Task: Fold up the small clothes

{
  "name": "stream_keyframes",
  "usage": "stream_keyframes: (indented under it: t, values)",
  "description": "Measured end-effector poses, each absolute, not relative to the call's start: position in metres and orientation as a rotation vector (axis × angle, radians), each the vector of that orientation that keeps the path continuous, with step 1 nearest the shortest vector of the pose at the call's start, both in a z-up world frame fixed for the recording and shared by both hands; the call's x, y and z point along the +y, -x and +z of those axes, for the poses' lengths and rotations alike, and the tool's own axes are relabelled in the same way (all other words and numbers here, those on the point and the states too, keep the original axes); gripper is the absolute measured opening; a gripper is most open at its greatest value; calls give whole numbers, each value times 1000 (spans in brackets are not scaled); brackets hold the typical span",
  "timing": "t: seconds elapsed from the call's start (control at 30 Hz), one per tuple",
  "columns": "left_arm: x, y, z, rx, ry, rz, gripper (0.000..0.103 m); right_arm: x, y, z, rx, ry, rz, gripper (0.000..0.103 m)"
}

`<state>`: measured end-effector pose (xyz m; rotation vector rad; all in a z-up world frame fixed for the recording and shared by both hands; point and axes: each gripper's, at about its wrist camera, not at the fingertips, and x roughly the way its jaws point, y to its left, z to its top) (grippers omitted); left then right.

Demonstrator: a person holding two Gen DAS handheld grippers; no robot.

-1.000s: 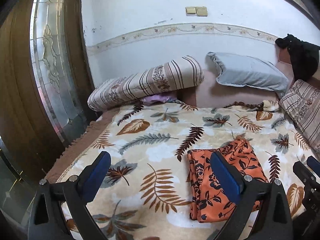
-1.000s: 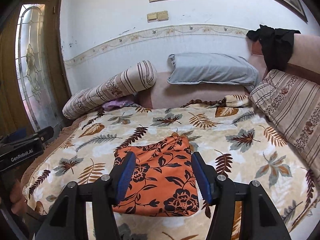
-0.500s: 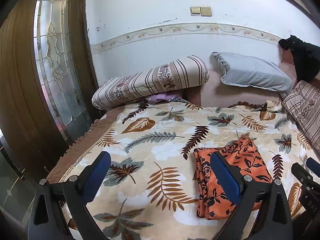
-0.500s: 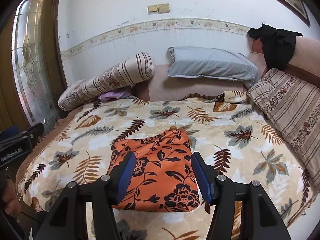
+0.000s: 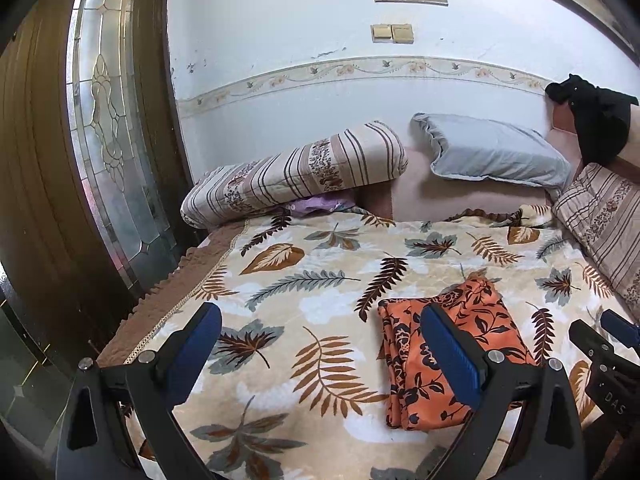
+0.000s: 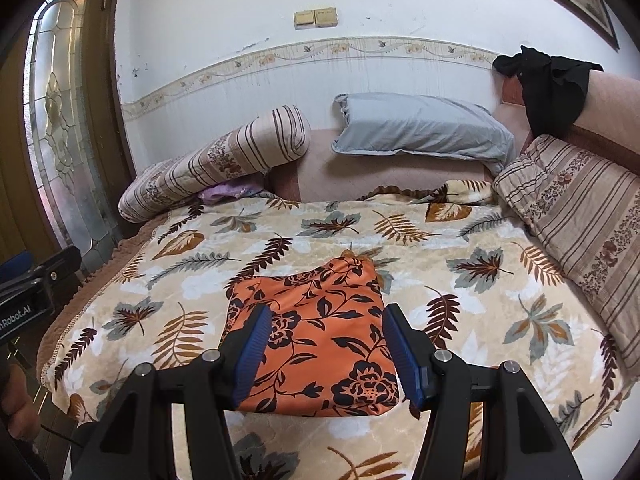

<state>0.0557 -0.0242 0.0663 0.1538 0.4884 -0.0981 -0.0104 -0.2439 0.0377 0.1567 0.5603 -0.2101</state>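
Bright, even daylight, soft shadows, sharp focus; strong fisheye bending and dark corners.

A thin, smooth orange cloth garment (image 6: 316,336) lies on a plush, fuzzy blanket (image 6: 460,280), beside matt black plastic claws with ribbed blue pads (image 6: 252,354) and a glossy wooden door (image 5: 36,184).

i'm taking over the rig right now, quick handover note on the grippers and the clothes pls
Left gripper: open, holding nothing, above the leaf-print blanket, left of the garment.
Right gripper: open, holding nothing, hovering over the garment's near end.
Orange floral garment: lies folded into a compact stack mid-bed, layered edges visible on its left side.
Done: this piece looks folded.
Left: perhaps a final tidy. A black garment hangs over the headboard; whether it belongs to the job is unclear.
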Motion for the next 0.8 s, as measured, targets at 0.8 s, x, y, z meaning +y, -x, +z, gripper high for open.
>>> stream_keyframes:
  t: [0.8]
  values:
    - [-27,-33,82,459,-155,-133,99,-237,31,52,512,-137,-210,62]
